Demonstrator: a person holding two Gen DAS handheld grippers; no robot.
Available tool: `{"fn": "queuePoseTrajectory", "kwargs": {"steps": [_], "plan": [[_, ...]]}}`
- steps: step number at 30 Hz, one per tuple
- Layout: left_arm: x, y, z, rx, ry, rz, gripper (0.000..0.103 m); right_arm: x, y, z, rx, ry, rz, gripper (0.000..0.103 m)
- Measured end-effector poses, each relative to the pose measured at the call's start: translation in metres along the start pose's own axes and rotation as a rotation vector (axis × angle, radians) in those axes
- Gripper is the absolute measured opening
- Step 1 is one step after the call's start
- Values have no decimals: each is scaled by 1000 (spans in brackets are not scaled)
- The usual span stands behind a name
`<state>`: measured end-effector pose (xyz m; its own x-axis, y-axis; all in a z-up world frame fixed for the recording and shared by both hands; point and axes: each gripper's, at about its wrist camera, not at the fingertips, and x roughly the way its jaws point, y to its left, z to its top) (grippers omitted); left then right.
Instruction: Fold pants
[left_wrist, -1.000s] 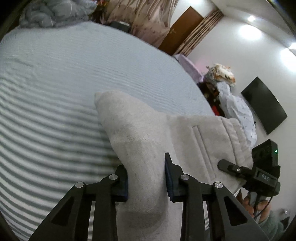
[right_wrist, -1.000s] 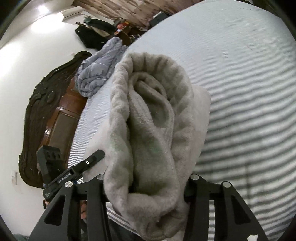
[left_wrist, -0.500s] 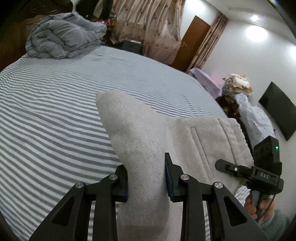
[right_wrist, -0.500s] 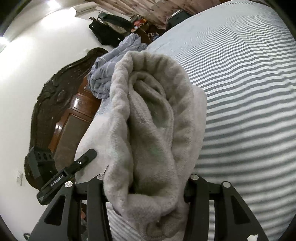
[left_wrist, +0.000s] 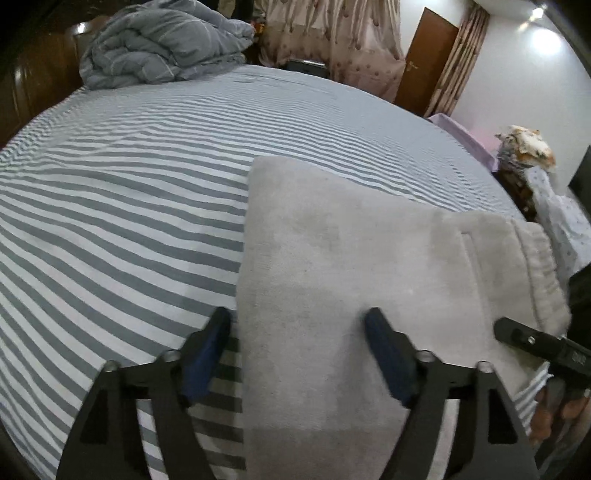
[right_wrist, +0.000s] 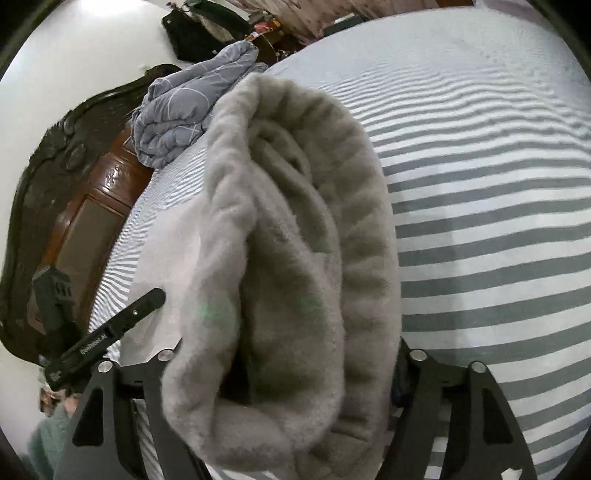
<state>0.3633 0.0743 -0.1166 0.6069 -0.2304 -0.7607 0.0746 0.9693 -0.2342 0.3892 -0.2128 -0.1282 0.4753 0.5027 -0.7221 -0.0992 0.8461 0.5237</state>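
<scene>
Bulging pants (right_wrist: 280, 258) hiding right gripper (right_wrist: 284, 373) fingers, jaws opening

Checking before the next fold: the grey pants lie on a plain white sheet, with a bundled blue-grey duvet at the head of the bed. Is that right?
Not quite. The sheet is grey-and-white striped, not plain white, as the left wrist view shows. The rest holds: the grey pants lie on it, and the bundled blue-grey duvet sits at the head of the bed.

Premises: a home bedroom. A wide bed (left_wrist: 129, 192) under a grey-striped sheet, a bundled duvet (left_wrist: 159, 44) by the carved wooden headboard (right_wrist: 48, 184), patterned curtains (left_wrist: 325, 33), a wooden door (left_wrist: 424, 55), and clothes piled at the side (left_wrist: 524, 147).
</scene>
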Motion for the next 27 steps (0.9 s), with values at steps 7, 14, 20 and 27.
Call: {"fn": "queuePoseTrajectory", "kwargs": {"steps": [7, 14, 20, 27], "plan": [[-41, -16, -3, 41, -11, 101, 79, -32, 11, -8, -20, 3, -126, 83], [-125, -36, -43, 38, -56, 211, 84, -112, 64, -43, -187, -125, -356, 100], [-182, -57, -85, 45, -66, 233, 86, -163, 113, -88, -244, -260, -410, 102], [-233, -63, -121, 56, -81, 261, 87, -188, 151, -129, -249, -272, -373, 102]]}}
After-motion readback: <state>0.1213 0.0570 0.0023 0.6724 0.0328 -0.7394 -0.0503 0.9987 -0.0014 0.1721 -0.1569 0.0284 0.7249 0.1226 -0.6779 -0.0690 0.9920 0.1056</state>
